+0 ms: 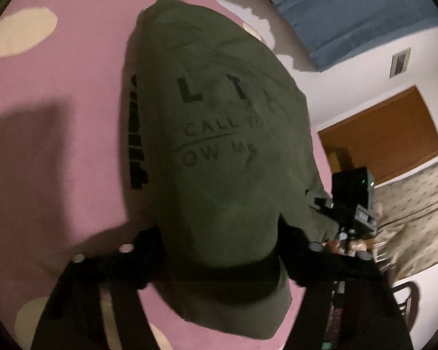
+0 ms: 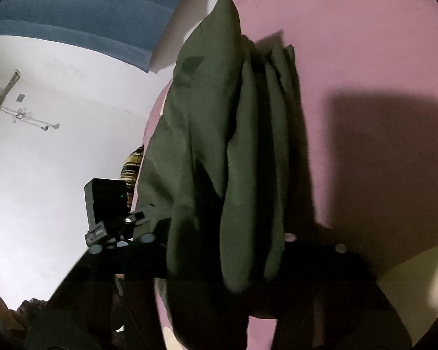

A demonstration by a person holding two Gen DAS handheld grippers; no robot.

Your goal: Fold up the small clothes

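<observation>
- Pink bedsheet (image 1: 73,87) with cream blotches fills most of both views; white wall (image 2: 58,160), blue curtain (image 1: 350,14) and a brown wooden door (image 1: 379,134) behind.
- Olive green t-shirt (image 1: 213,145) with dark printed letters is the biggest thing on the sheet; far end lies on the bed, near end lifted toward the cameras.
- Right wrist view shows the same shirt (image 2: 219,151) bunched in long vertical folds, hanging down over the tool.
- Dark block shadows of the tools fall on the sheet beside the shirt.
- Left gripper (image 1: 219,262): shirt hem sits between its two black fingers and covers the gap; jaws half narrowed, fabric fills the space, looks pinched.
- Right gripper (image 2: 227,250): jaws narrow, thick wad of shirt folds passes straight between the fingers, gripped.
- Both tools are at the near edge of the shirt, side by side, each seen in the other's view: right one at the left view's right edge, left one low left in the right view.
- Fingertips of a hand (image 1: 335,245) show on the right tool's handle.
</observation>
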